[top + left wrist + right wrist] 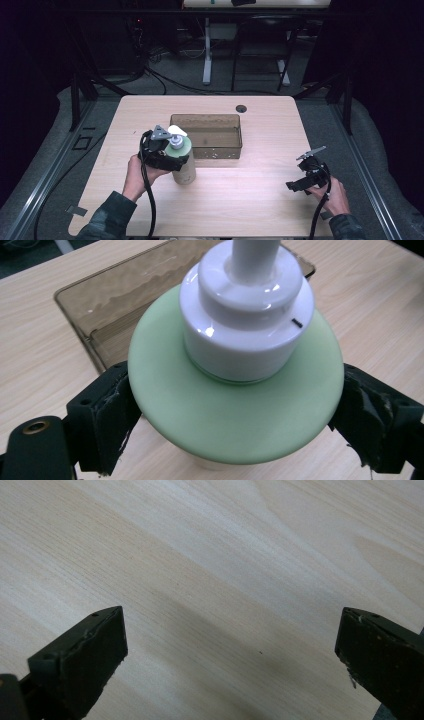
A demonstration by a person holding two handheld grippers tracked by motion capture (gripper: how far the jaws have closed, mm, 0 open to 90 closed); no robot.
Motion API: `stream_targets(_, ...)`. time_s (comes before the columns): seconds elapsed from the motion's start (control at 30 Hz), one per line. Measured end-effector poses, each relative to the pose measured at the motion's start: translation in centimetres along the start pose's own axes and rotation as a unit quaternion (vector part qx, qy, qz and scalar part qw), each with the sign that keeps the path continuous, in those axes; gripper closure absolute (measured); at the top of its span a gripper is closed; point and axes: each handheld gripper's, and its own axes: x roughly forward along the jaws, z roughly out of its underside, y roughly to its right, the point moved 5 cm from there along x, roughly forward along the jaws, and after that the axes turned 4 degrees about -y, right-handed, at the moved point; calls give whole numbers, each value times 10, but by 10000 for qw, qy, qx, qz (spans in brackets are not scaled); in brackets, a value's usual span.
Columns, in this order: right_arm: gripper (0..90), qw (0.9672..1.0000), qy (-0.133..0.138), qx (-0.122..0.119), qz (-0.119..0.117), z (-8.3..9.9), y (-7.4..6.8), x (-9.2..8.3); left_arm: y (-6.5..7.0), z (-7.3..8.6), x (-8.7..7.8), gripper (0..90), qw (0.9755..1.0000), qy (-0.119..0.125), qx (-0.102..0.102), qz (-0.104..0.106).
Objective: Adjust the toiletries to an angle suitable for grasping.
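On the table (pixel 250 200), left of centre, a pale green pump bottle (pixel 183 162) stands upright just in front of a brown see-through bin (pixel 206 135), near its front-left corner. The left gripper (pixel 167 159) is on the bottle from the side, w/ the person's left hand (pixel 137 172) behind it. In the left gripper view the green shoulder of the bottle (pixel 235 405) sits right between the two black jaws, both pads tight against its sides, white pump collar on top. So the jaws stand wide but they're clamped on the bottle, not slack. Can't tell whether the base is on the wood or a hair off it; from above it looks planted.

The right gripper (pixel 306 184) hangs over bare table at the right, well apart from bottle & bin. In the right gripper view its jaws (pixel 235 660) are spread wide w/ nothing but wood grain between them. Empty, idle.

My read: the step in hand is the carry, i.e. bottle grabbed, about to go into the bin. The bin looks empty as far as I can see through the tinted walls.

Next move needs a lift high enough for the base to clear the bin's front wall, then a short move fwd & a bit right, then a set-down inside. Keep it upright: the grip is up near the shoulder, so the bottle could swing or slip if tilted. Ease the jaws off only once the base is down on the bin floor.
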Motion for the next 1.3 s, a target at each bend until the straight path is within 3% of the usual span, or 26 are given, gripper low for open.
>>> stream_targets(0.17,0,10000,13,-8,8,0,0,0,-3,2,-2,124,9999,-1,-109,-109)
stream_targets(0.33,0,10000,58,18,-22,-1,0,-1,-5,2,-1,120,9999,64,-64,-105)
stream_targets(0.43,0,10000,64,22,-28,-1,0,-1,-7,4,0,118,9999,124,-39,40)
stream_targets(0.47,0,10000,65,18,-30,-1,0,-1,-9,5,0,107,9996,215,-87,183)
stream_targets(0.57,0,10000,81,-7,-13,-1,0,-2,-11,5,-1,74,9995,248,-51,203)
stream_targets(0.6,0,10000,86,-20,-8,-1,-1,-3,-10,4,-1,66,9987,323,12,393)
stream_targets(0.87,0,10000,84,-7,-51,-2,-1,-2,-15,2,4,113,9977,344,212,539)
stream_targets(0.97,0,9999,93,6,-45,-2,-1,-2,-16,4,3,118,9978,338,287,495)
stream_targets(1.07,0,10000,84,-18,-42,-2,-1,-2,-14,4,3,120,9982,369,228,425)
stream_targets(1.2,0,9999,92,-13,-50,-2,-1,-2,-13,5,3,121,9990,367,53,250)
stream_targets(1.23,0,9999,105,-34,-59,-3,-2,-2,-11,4,3,122,9992,370,-106,99)
stream_targets(1.3,0,9999,96,-34,-62,-3,-2,-2,-10,4,3,122,9991,342,-238,-29)
